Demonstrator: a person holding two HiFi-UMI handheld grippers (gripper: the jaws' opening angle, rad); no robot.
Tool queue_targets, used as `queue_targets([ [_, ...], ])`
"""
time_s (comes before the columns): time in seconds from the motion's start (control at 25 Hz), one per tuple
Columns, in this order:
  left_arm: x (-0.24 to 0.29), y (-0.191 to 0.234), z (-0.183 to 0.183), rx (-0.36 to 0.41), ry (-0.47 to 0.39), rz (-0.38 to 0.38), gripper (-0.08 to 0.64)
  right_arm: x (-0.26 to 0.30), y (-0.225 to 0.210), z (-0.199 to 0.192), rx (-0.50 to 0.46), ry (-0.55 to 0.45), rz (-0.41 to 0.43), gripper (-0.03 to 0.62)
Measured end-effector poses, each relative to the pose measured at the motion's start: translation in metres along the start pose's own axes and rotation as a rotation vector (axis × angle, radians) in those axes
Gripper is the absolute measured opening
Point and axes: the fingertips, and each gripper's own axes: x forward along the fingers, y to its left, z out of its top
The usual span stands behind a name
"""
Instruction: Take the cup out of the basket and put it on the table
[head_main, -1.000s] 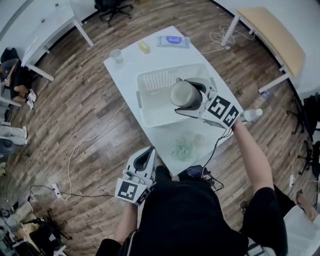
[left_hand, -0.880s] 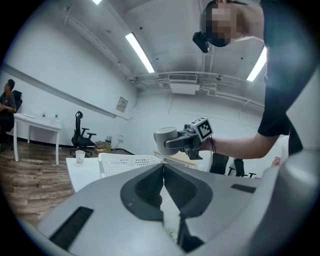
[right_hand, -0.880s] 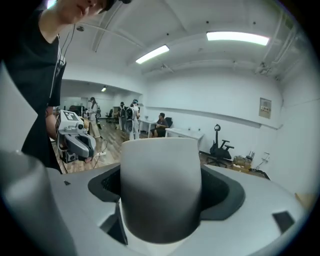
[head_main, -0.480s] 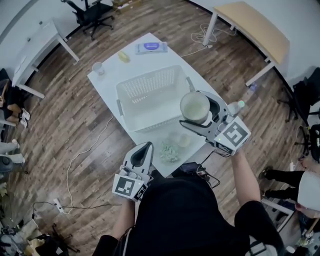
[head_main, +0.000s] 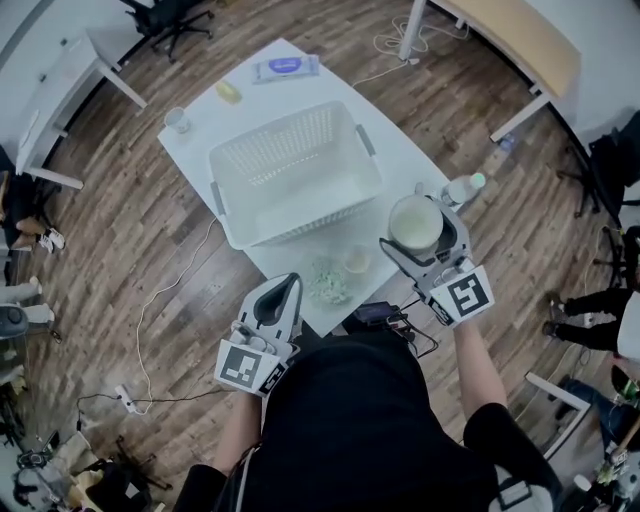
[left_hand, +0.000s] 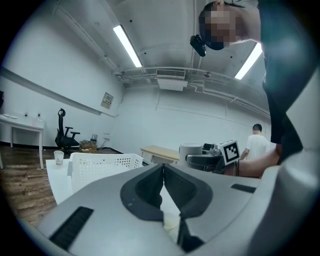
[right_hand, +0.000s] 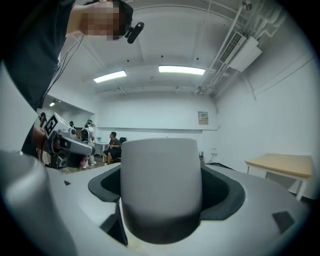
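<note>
Right gripper (head_main: 428, 238) clamped on pale grey cylindrical cup (head_main: 414, 221), held aloft right of centre. One second ago cup over white perforated plastic basket (head_main: 290, 170); now clear of it, near right edge of white table (head_main: 395, 160). Left gripper (head_main: 284, 292) jaws pressed together, empty, lower centre-left, barely shifted.

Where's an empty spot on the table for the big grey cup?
Bare white table runs along the right side of the white plastic basket, up to the clear bottle. The grey cup in the right gripper hangs near that strip. The near edge is crowded: a green crumpled wad and a small pale round thing.
</note>
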Motion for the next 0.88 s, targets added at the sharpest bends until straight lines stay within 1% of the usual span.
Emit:
queue_targets([
  [0.24, 0.011, -0.012, -0.005, 0.016, 0.056, -0.038, 0.009, -0.004, -0.010, -0.075, 0.084, 0.045, -0.108, 0.410],
  [0.32, 0.016, -0.021, -0.007, 0.012, 0.064, -0.070, 0.010, -0.005, -0.013, -0.097, 0.072, 0.066, -0.126, 0.410],
  [0.4, 0.020, -0.031, -0.011, 0.008, 0.069, -0.096, 0.009, -0.006, -0.015, -0.117, 0.040, 0.080, -0.146, 0.410],
  [0.52, 0.025, -0.040, -0.015, -0.005, 0.085, -0.113, 0.010, -0.007, -0.018, -0.142, 0.030, 0.074, -0.194, 0.410],
  [0.64, 0.031, -0.046, -0.018, -0.021, 0.097, -0.125, 0.009, -0.004, -0.020, -0.163, 0.034, 0.065, -0.222, 0.410],
  [0.76, 0.032, -0.050, -0.035, -0.027, 0.156, -0.119, 0.009, 0.002, -0.020, -0.184, 0.066, 0.057, -0.233, 0.410],
  [0.88, 0.034, -0.054, -0.046, -0.039, 0.209, -0.116, 0.010, 0.010, -0.022, -0.209, 0.041, 0.098, -0.236, 0.410],
])
